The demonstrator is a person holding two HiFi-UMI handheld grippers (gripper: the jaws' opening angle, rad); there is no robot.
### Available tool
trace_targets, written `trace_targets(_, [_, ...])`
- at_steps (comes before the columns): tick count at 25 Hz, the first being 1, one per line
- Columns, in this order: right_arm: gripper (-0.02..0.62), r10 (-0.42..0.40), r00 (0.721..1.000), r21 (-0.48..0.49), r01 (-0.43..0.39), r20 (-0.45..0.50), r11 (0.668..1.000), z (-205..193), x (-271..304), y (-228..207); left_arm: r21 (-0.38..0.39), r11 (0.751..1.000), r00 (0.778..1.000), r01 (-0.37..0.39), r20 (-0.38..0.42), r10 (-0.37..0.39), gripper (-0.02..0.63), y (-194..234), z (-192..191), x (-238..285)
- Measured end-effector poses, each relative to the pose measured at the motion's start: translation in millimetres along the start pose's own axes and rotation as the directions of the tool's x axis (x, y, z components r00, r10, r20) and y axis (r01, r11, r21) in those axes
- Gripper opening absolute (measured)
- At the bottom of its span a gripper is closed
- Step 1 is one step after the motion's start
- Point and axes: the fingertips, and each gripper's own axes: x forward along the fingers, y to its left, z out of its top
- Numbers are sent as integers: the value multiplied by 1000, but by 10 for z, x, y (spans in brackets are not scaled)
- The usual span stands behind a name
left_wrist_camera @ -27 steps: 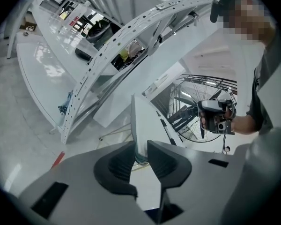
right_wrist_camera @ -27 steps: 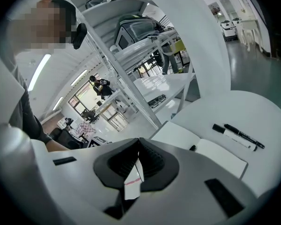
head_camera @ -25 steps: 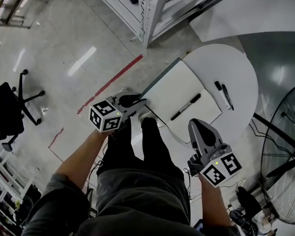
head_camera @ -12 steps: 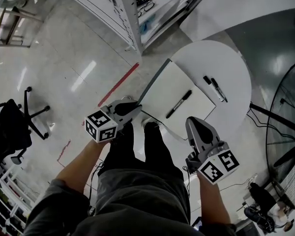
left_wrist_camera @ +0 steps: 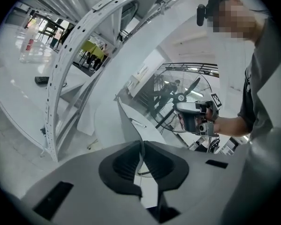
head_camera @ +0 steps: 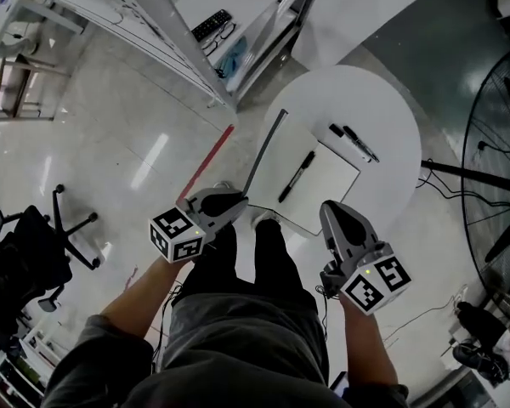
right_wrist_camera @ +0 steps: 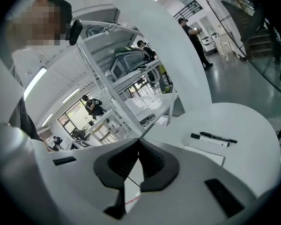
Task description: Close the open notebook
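An open notebook (head_camera: 327, 181) lies on the round white table (head_camera: 387, 100), with a black marker (head_camera: 296, 177) on its white page. Its left cover (head_camera: 265, 151) stands almost upright and shows edge-on as a dark line. My left gripper (head_camera: 238, 198) is at the cover's near corner. Its jaws have just been closing, and in the left gripper view (left_wrist_camera: 140, 149) the thin cover (left_wrist_camera: 127, 123) is pinched between the pads. My right gripper (head_camera: 330, 209) hovers at the notebook's near edge, its pads together (right_wrist_camera: 139, 146) with nothing between them.
Two pens (head_camera: 354, 143) lie on the table beyond the notebook's far right corner. A floor fan (head_camera: 501, 143) stands to the right, a metal rack (head_camera: 153, 24) at the back left and an office chair (head_camera: 34, 253) to the far left. My legs (head_camera: 246, 262) are just before the table.
The left gripper has risen with the cover's corner, and the cover has swung from a slant to nearly upright. The right gripper has lifted slightly near the front edge.
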Motion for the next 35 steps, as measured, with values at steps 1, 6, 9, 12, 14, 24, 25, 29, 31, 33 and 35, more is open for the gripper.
trace_targets(1, [20, -7, 1000, 5, 7, 10, 1000, 2, -43, -19, 14, 1000, 1000, 10, -9, -10, 41, -45, 10, 19])
trace_targets(6, [21, -45, 998, 38, 43, 51, 998, -12, -274, -121, 65, 996, 997, 66, -48, -63, 41, -317, 32, 128])
trace_targets(9, [20, -66, 995, 54, 62, 72, 997, 2, -394, -151, 87, 991, 992, 104, -76, -97, 41, -486, 41, 198])
trace_targets(12, [20, -77, 993, 64, 71, 92, 995, 20, -498, -181, 105, 984, 985, 145, -107, -134, 41, -667, 24, 302])
trace_targets(14, [20, -86, 991, 72, 79, 105, 994, 22, -568, -212, 121, 977, 979, 174, -130, -158, 41, -783, 3, 383])
trace_targets(24, [20, -166, 976, 132, 147, 144, 980, -87, -1021, -461, 145, 950, 944, 275, -231, -238, 44, -1168, -151, 740])
trace_targets(25, [21, -176, 973, 140, 155, 149, 978, -101, -1067, -493, 147, 947, 938, 286, -244, -245, 44, -1198, -177, 779])
trace_targets(29, [21, -210, 964, 168, 183, 164, 969, -164, -1240, -618, 150, 934, 916, 325, -295, -272, 46, -1300, -299, 952])
trace_targets(31, [21, -227, 960, 182, 196, 166, 964, -201, -1315, -681, 149, 928, 905, 341, -318, -281, 47, -1339, -361, 1044])
trace_targets(33, [20, -241, 956, 197, 207, 168, 958, -246, -1382, -746, 145, 924, 895, 354, -339, -290, 48, -1367, -422, 1132])
trace_targets(35, [20, -254, 952, 212, 217, 169, 953, -292, -1437, -803, 141, 919, 884, 368, -360, -298, 49, -1390, -476, 1205])
